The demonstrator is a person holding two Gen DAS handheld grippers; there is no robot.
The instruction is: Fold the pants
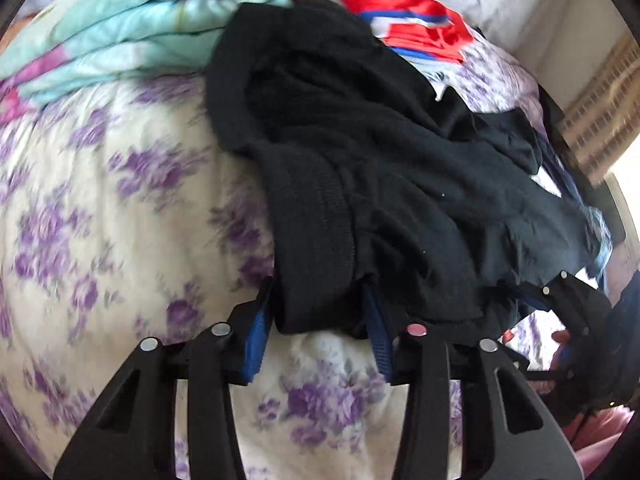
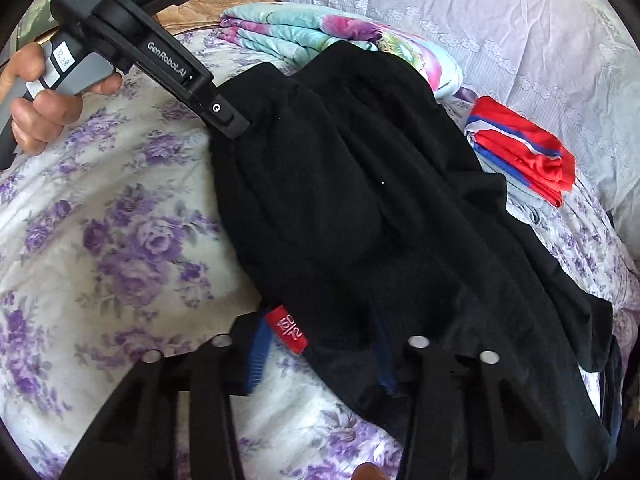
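Black pants lie bunched on a floral bed sheet. My left gripper has its blue-padded fingers around the ribbed waistband; the jaws stand fairly wide with cloth between them. In the right wrist view the pants drape from the left gripper's body down to my right gripper, whose fingers have the waistband between them beside a red size tag. The right gripper also shows in the left wrist view.
A folded teal and pink quilt lies at the back of the bed. A folded red, white and blue garment lies to the right. A lace-covered headboard or wall stands behind. Dark clothes lie at the right edge.
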